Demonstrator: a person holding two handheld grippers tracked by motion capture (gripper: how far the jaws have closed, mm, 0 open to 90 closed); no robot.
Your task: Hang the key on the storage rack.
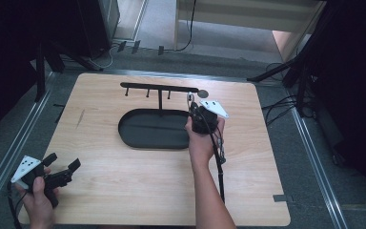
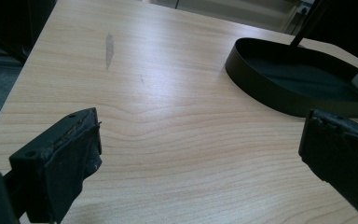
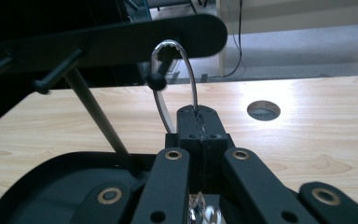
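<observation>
Nearest to us, at about seven o'clock on the wooden worktop (image 1: 138,191), the left tool (image 1: 63,168) sits in the person's left hand (image 1: 39,200), its jaws spread wide and nothing between them. In the left gripper view we look across bare wood, past a grey scuff mark (image 2: 109,46), toward the black oval tray (image 2: 261,91) at about two o'clock. Farther in, near the middle of the worktop, that tray (image 1: 128,138) forms the base of a black stand: a thin post (image 1: 160,101) rises from it and carries a horizontal bar (image 1: 157,87) with short pegs (image 1: 147,94) hanging off it. The right hand (image 1: 201,140) reaches forward along the tray's three o'clock edge, bringing the right tool (image 1: 191,106) up to the right end of the bar. In the right gripper view we see this tool (image 3: 199,122) clenched on a silvery metal loop (image 3: 192,79), and the loop arches up around a ball-tipped peg (image 3: 157,81) under the bar; whether the loop rests on the peg or merely passes it we cannot quite tell. Beyond, at about one o'clock, a round hole (image 3: 263,110) is set in the worktop.
</observation>
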